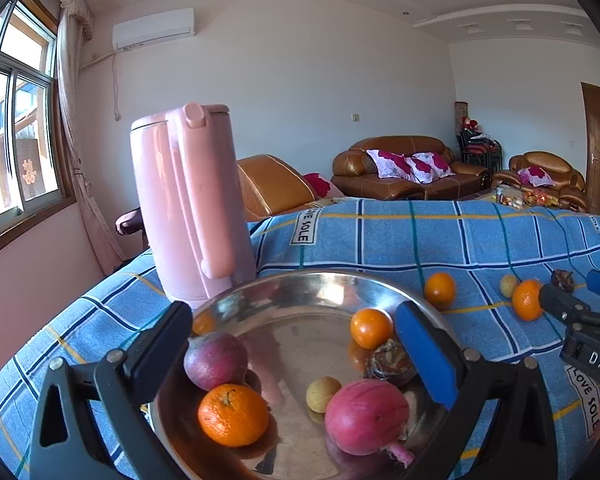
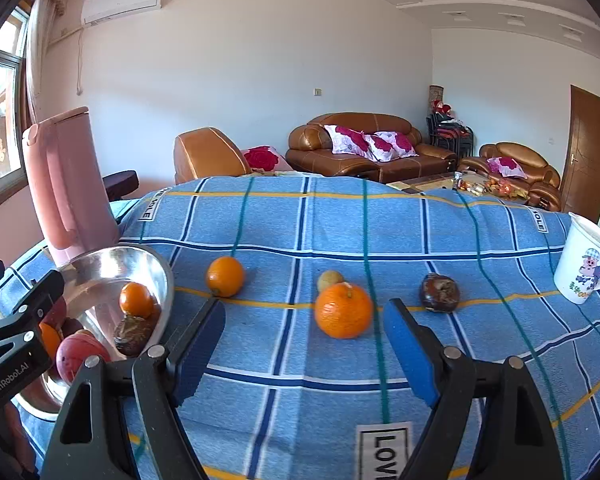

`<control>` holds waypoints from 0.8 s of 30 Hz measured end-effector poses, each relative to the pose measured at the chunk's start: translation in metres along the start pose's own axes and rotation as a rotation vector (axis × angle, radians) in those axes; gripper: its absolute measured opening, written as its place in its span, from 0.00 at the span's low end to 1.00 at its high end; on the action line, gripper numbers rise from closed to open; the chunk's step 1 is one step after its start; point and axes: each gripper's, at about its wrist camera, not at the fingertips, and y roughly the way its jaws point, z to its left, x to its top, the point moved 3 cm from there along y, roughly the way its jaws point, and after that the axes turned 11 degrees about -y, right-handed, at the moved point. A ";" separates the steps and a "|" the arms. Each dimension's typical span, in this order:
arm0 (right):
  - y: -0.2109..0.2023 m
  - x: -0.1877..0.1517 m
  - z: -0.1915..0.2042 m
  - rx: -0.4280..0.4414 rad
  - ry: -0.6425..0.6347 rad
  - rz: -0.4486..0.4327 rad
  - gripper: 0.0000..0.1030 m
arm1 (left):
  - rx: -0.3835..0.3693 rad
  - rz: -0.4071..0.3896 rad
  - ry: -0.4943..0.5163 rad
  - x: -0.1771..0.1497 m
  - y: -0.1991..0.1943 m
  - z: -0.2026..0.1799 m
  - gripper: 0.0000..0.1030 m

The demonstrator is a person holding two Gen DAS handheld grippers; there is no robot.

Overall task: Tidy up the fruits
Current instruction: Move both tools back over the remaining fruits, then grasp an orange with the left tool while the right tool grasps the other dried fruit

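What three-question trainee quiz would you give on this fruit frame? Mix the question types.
1. True or false: the right tongs are shut on an orange.
2. Multiple choice: what stands directly behind the metal bowl? A) white mug B) pink kettle C) sofa cushion
3. Fill in: in the right wrist view, ___ fruits lie loose on the blue plaid cloth, outside the bowl.

Key
1. False. Both tongs are open and empty; the nearest orange lies on the cloth ahead of the right fingers.
2. B, the pink kettle. The white mug is at the far right.
3. Four: two oranges, a small yellowish fruit, a dark brown fruit.
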 end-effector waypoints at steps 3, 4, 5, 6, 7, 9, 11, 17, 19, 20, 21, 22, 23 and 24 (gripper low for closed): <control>-0.003 -0.006 -0.026 -0.028 0.012 0.007 0.80 | 0.014 -0.015 0.041 -0.001 -0.004 -0.013 1.00; -0.003 -0.007 -0.036 -0.034 0.018 0.011 0.80 | 0.004 -0.018 0.040 -0.002 -0.005 -0.016 1.00; -0.003 -0.009 -0.045 -0.040 0.025 0.014 0.80 | -0.019 -0.012 0.035 -0.003 -0.006 -0.020 1.00; -0.004 -0.011 -0.053 -0.049 0.031 0.019 0.80 | -0.031 0.000 0.038 -0.004 -0.005 -0.025 1.00; -0.005 -0.014 -0.062 -0.059 0.036 0.023 0.80 | -0.027 0.009 0.046 -0.005 -0.004 -0.030 1.00; -0.007 -0.018 -0.079 -0.076 0.049 0.031 0.80 | -0.024 0.018 0.052 -0.006 -0.003 -0.039 1.00; -0.008 -0.023 -0.093 -0.090 0.061 0.041 0.80 | -0.058 0.035 0.046 -0.007 -0.004 -0.049 1.00; -0.004 -0.032 -0.130 -0.109 0.094 0.086 0.80 | -0.144 0.080 0.099 -0.013 -0.005 -0.096 1.00; -0.002 -0.034 -0.138 -0.106 0.095 0.098 0.80 | -0.182 0.115 0.108 -0.014 -0.003 -0.113 1.00; -0.001 -0.035 -0.141 -0.108 0.095 0.104 0.80 | -0.197 0.134 0.113 -0.015 0.000 -0.123 1.00; -0.001 -0.036 -0.144 -0.111 0.097 0.110 0.80 | -0.206 0.152 0.120 -0.016 0.003 -0.132 1.00; -0.001 -0.037 -0.148 -0.114 0.105 0.114 0.80 | -0.208 0.174 0.129 -0.017 0.007 -0.141 1.00; 0.000 -0.038 -0.152 -0.115 0.118 0.117 0.80 | -0.207 0.196 0.136 -0.019 0.011 -0.150 1.00; 0.000 -0.039 -0.155 -0.112 0.136 0.118 0.80 | -0.209 0.221 0.138 -0.021 0.016 -0.159 1.00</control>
